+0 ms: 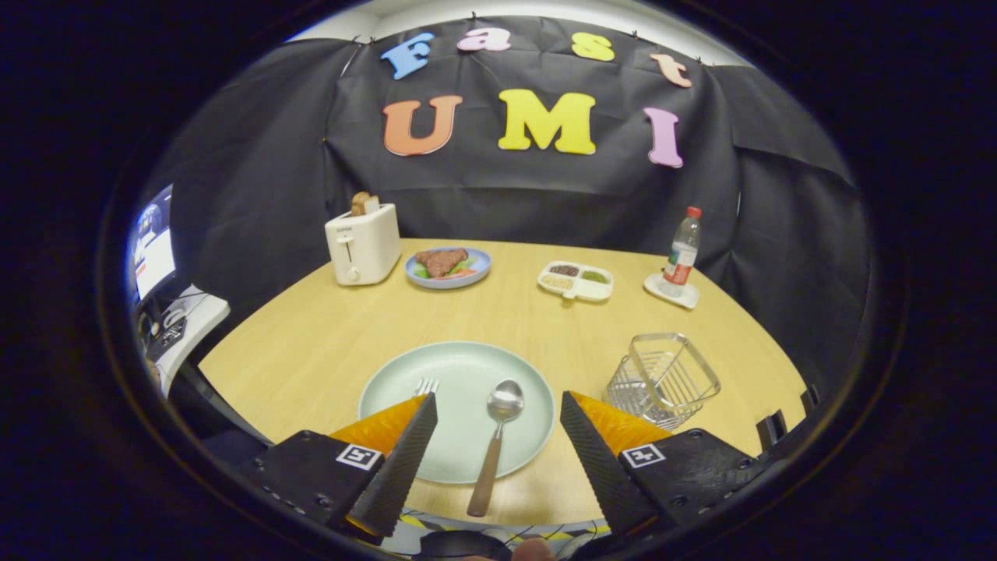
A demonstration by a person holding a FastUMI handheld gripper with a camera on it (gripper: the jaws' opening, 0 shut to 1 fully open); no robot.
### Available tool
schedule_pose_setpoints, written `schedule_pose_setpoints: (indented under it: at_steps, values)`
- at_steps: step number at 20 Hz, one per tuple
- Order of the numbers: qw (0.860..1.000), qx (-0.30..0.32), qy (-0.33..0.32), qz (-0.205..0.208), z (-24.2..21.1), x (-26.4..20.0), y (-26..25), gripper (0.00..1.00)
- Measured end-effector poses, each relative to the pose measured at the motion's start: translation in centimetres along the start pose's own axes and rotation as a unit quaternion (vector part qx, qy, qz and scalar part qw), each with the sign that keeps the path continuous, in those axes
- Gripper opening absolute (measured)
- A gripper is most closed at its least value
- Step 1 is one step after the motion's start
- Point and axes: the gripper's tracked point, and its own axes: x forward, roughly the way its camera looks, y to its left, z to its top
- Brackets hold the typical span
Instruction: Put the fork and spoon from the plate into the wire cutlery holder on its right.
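Note:
A pale green plate (459, 366) lies on the wooden table just ahead of my fingers. A spoon (496, 440) with a brown handle rests on it, bowl pointing away, its handle running back over the plate's near rim between my fingers. The tines of a fork (426, 386) peek out above my left finger, which hides the rest of it. The wire cutlery holder (663, 379) stands upright to the right of the plate, beyond my right finger. My gripper (498, 409) is open, hovering over the plate's near half with nothing held.
At the table's far side stand a white toaster (363, 245) with bread in it, a blue plate of food (448, 267), a divided white tray (576, 280) and a plastic bottle (681, 254) on a coaster. A monitor and desk sit off the table to the left.

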Motion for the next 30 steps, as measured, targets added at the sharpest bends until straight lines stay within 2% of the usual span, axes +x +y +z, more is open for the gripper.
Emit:
schedule_pose_setpoints:
  at_steps: [4, 10, 13, 19, 20, 23, 24, 30]
  values:
    - [0.998, 0.014, 0.055, 0.002, -1.8, 1.6, 0.3, 0.95]
    - [0.992, 0.035, 0.122, 0.011, -4.9, 3.3, 0.6, 0.83]
    - [0.991, 0.026, 0.131, 0.007, -5.3, 3.8, 0.8, 0.77]
    - [0.986, 0.045, 0.161, -0.02, -6.3, 3.9, -0.3, 0.34]
    - [0.985, 0.054, 0.164, -0.012, -6.2, 3.7, -0.3, 0.14]
    - [0.984, 0.074, 0.161, -0.004, -6.1, 3.6, -0.5, 0.12]
    - [0.983, 0.077, 0.166, -0.003, -6.4, 3.8, -0.5, 0.03]
    - [0.984, 0.083, 0.157, 0.005, -6.2, 3.3, -0.7, 0.03]
